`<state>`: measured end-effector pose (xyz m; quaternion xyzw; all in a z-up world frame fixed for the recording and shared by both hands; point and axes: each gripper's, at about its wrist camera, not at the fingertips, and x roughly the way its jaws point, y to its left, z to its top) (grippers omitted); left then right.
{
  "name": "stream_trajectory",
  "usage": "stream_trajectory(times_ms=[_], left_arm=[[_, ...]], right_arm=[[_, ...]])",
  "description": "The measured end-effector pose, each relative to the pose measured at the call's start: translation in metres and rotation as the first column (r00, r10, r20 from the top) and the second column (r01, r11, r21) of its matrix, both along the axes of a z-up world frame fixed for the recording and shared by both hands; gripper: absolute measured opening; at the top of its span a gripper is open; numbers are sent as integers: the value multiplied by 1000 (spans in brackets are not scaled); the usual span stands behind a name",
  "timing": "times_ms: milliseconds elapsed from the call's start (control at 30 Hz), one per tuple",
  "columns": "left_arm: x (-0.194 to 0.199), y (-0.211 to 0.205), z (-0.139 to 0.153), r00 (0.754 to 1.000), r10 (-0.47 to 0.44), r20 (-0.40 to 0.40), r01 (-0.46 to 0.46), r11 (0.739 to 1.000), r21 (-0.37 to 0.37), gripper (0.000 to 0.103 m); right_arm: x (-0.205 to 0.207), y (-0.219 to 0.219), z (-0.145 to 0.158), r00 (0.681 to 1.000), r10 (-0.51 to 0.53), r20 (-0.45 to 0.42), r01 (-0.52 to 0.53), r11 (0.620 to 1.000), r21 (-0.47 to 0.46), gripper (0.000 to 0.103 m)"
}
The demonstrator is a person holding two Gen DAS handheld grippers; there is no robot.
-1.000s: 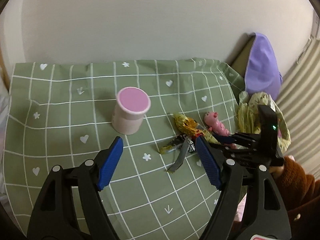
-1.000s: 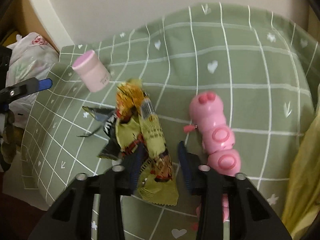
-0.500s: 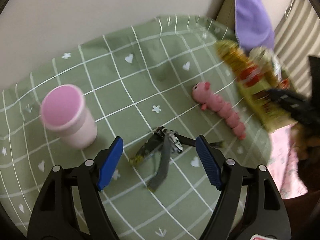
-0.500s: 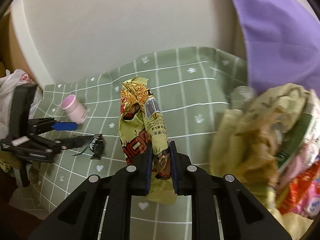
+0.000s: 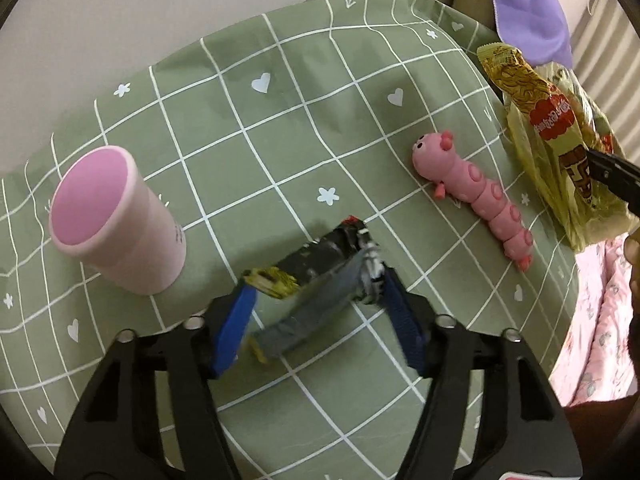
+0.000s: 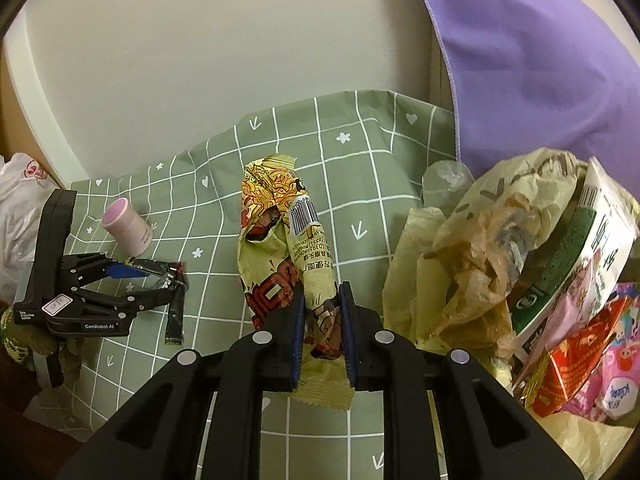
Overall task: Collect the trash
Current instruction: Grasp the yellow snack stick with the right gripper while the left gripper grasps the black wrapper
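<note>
My right gripper (image 6: 322, 300) is shut on a yellow-green noodle wrapper (image 6: 288, 236) and holds it up beside the yellowish trash bag (image 6: 472, 248); the wrapper also shows in the left wrist view (image 5: 552, 128). My left gripper (image 5: 316, 300) is low over the green checked cloth (image 5: 280, 128), its blue fingers (image 5: 236, 324) astride a dark crumpled wrapper (image 5: 320, 264) with a grey strip. The jaws look partly closed around it. The same wrapper shows in the right wrist view (image 6: 174, 300).
A pink cup (image 5: 116, 224) stands left of the dark wrapper. A pink caterpillar toy (image 5: 476, 196) lies to the right. The bag holds several packets (image 6: 580, 320). A purple cushion (image 6: 540, 60) leans on the wall. A white plastic bag (image 6: 20, 200) sits far left.
My left gripper has come down onto the dark wrapper and narrowed around it. My right gripper picked up the noodle wrapper and carried it toward the trash bag.
</note>
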<state>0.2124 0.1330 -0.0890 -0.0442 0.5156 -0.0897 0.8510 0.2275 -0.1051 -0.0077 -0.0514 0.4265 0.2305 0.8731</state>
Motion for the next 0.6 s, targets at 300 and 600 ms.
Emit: stream_trajectory(times_ms=[300, 600], left_arm=[[-6, -5, 15, 1000, 1, 31, -1, 1000, -28, 15], [-11, 2, 48, 994, -6, 112, 20, 993, -120, 15]], right_arm=[[1, -6, 6, 1000, -19, 16, 19, 1000, 5, 17], [-4, -13, 23, 997, -47, 56, 45, 999, 21, 17]])
